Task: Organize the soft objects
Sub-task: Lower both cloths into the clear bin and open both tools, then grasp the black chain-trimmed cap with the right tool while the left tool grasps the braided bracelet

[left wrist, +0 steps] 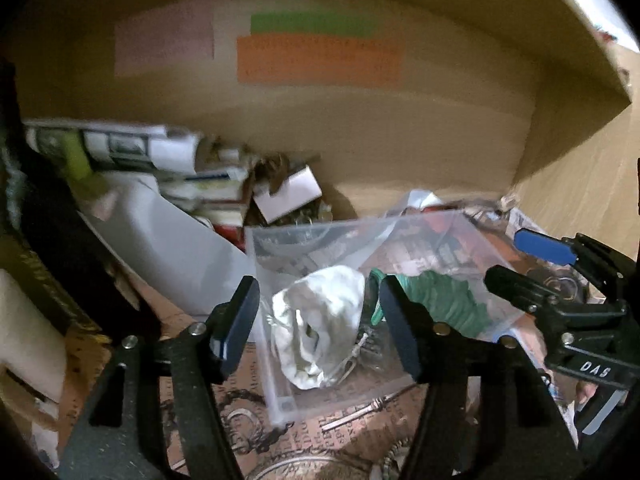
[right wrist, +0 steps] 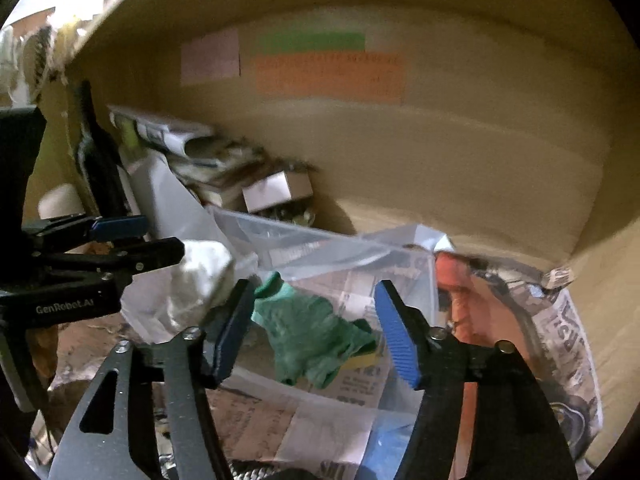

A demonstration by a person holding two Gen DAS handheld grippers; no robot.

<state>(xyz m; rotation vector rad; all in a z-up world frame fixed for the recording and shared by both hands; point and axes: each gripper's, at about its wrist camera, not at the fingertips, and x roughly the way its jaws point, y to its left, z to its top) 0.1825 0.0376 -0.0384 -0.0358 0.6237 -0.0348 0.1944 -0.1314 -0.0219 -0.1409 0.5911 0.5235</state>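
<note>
**Both hand-held grippers spread wide over the clear container**

While both wrist views are motion-blurred, the layout reads fine. Left hand-held gripper [left wrist: 320,320]: jaws wide apart, nothing between the pads; white cloth [left wrist: 320,332] sits in the gap, seen through the near wall of the clear plastic container [left wrist: 360,240]. Can't tell if the pads touch the container.

Right hand-held gripper [right wrist: 316,328]: jaws also wide apart, holding nothing. Green cloth [right wrist: 312,336] lies between its fingers, crumpled, inside the same clear plastic container [right wrist: 320,248]. In the left view the green cloth [left wrist: 444,300] is just right of the white one, the two near or touching. In the right view the white cloth [right wrist: 200,276] is left of the green, next to the left hand-held gripper [right wrist: 120,240], which comes in from the left edge.

Container rests on printed paper [left wrist: 360,428] at the bottom of a cardboard box [left wrist: 400,140]. Newspaper [right wrist: 568,340] is bunched along the box's right wall. Back wall carries pink [left wrist: 164,40], green [left wrist: 312,24] and orange [left wrist: 320,60] labels; text unreadable. Left rear corner of the box: pile of small cartons and papers [left wrist: 208,184], plus a white plastic sheet [left wrist: 172,240] leaning toward the container.
</note>
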